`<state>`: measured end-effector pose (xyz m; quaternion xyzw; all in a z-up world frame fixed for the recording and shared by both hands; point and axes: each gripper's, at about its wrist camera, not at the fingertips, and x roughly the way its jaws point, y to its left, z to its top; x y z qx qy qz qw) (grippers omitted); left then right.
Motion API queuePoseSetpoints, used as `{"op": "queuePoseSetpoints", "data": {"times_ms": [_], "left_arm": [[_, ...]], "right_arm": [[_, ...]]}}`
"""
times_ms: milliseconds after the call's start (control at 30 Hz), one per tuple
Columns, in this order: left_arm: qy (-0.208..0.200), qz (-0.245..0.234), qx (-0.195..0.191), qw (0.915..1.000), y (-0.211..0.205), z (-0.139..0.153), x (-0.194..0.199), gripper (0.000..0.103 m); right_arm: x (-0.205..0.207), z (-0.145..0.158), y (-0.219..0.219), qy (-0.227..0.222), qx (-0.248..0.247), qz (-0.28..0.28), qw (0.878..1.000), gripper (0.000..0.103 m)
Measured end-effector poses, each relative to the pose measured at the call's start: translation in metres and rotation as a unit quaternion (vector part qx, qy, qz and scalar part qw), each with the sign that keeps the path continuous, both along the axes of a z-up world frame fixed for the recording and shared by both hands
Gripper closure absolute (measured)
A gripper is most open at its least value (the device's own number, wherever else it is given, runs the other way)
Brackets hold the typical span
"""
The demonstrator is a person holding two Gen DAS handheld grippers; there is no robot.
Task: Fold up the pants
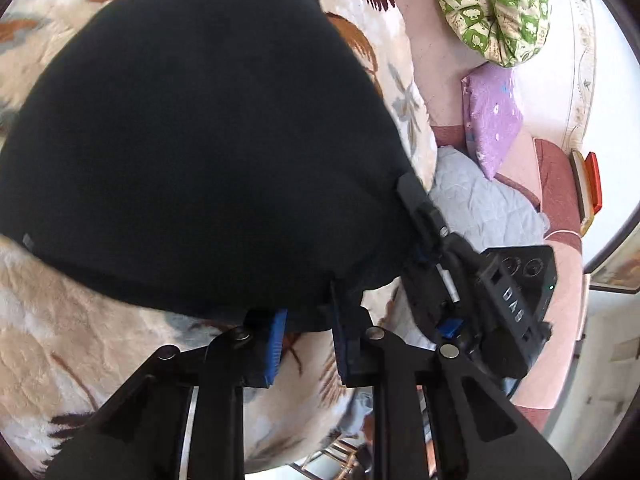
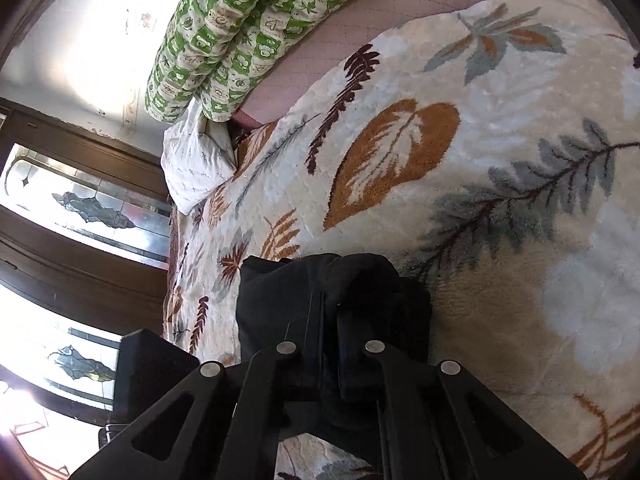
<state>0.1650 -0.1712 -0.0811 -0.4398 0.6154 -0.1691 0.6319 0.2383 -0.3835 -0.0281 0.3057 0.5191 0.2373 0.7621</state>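
Looking first at a big leaf-patterned fleece blanket running under and ahead of both tools. Finding on it the black pants, spread as a broad dark sheet ahead of and above the left gripper, with the near edge dropping right between its tips. Reading those jaws as drawn close, yet with a strip of blanket showing between the blue pads lower down; cannot tell whether they bite the edge or only frame it. Swinging to the right gripper: clamped tight, pinching a bunched corner of the same black cloth, folds heaped just beyond and to either side of the tips.

Judging the handling now. Looks soft, limp and light, probably a knit or fleece: no stiffness at all, sagging and bunching wherever pinched. Not fragile, not slick, and likely to cling a little to the plush blanket when dragged. Best to take hold at the edge, at two corners well apart, catching every layer in each pinch. Worth lifting clear rather than sliding, and keeping the span between the two grips taut so the fold lands flat instead of in a heap.
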Motion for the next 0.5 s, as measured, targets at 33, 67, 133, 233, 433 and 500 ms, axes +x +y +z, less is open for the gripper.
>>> {"op": "queuePoseSetpoints", "data": {"times_ms": [33,67,133,233,433,500], "left_arm": [[0.002,-0.004,0.006,1.0,-0.002,-0.004,0.0,0.085],[0.011,-0.008,0.003,0.9999,-0.005,-0.012,0.0,0.085],[0.03,0.001,-0.016,0.9994,0.001,-0.029,-0.001,0.088],[0.026,-0.008,-0.028,0.9992,0.005,-0.032,0.0,0.09],[0.034,-0.077,-0.037,0.9958,0.017,-0.017,-0.026,0.09],[0.03,-0.097,-0.041,0.994,0.03,-0.008,-0.035,0.09]], "right_arm": [[-0.001,0.001,-0.001,-0.004,0.001,0.0,1.0,0.098],[-0.001,0.0,-0.002,-0.005,-0.005,0.0,1.0,0.098],[0.0,-0.012,-0.005,0.004,-0.018,-0.008,1.0,0.098],[-0.001,-0.033,-0.005,0.014,-0.047,-0.015,0.999,0.101],[-0.005,-0.022,-0.006,0.02,-0.04,-0.035,0.998,0.094],[-0.011,-0.011,-0.005,0.017,-0.052,-0.035,0.998,0.089]]}}
